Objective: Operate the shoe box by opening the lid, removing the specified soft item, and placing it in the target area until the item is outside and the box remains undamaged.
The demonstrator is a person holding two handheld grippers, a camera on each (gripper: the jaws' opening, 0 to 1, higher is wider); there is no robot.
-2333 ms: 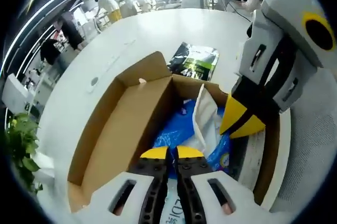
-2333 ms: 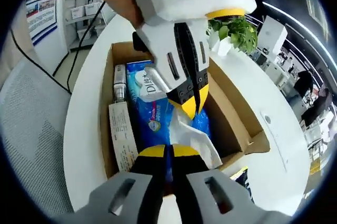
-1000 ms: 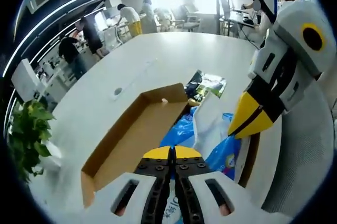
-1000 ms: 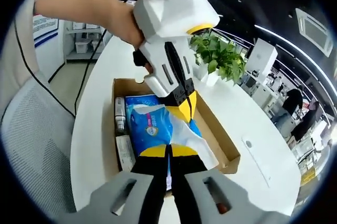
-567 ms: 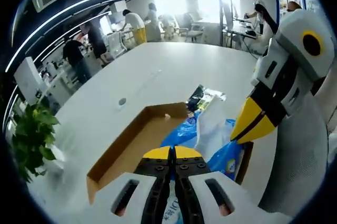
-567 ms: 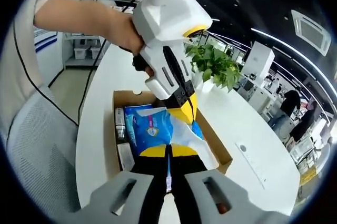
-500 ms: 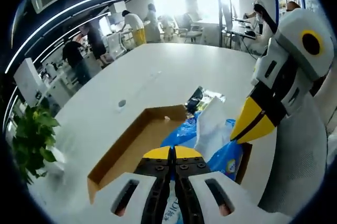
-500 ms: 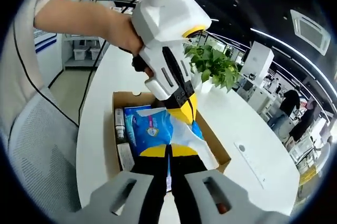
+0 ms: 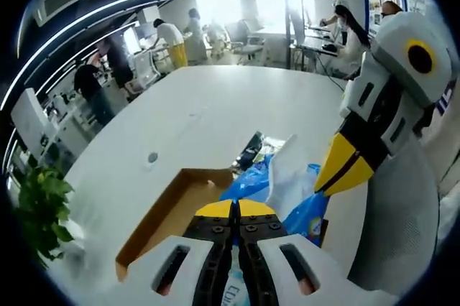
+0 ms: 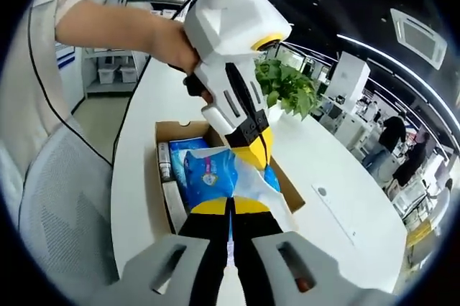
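Observation:
A blue soft pack (image 10: pixel 210 174) with a white crumpled end (image 9: pixel 286 177) hangs above the open cardboard shoe box (image 10: pixel 162 132), held at both ends. My left gripper (image 9: pixel 233 209) is shut on one end, and in the right gripper view it comes down from the top as a white body with yellow tips (image 10: pixel 256 156). My right gripper (image 10: pixel 230 205) is shut on the other end and enters the left gripper view from the right (image 9: pixel 343 169). The box's brown inner wall (image 9: pixel 169 209) lies well below.
A small tube (image 10: pixel 164 151) and a flat white carton (image 10: pixel 175 205) lie in the box along its left wall. A dark green packet (image 9: pixel 251 151) rests on the white table (image 9: pixel 208 112) beyond the box. A potted plant (image 10: pixel 284 87) stands past it. A grey mesh chair (image 10: pixel 65 212) is beside the table.
Both grippers have risen with the blue pack between them, still shut. The box now looks smaller and farther below in both views.

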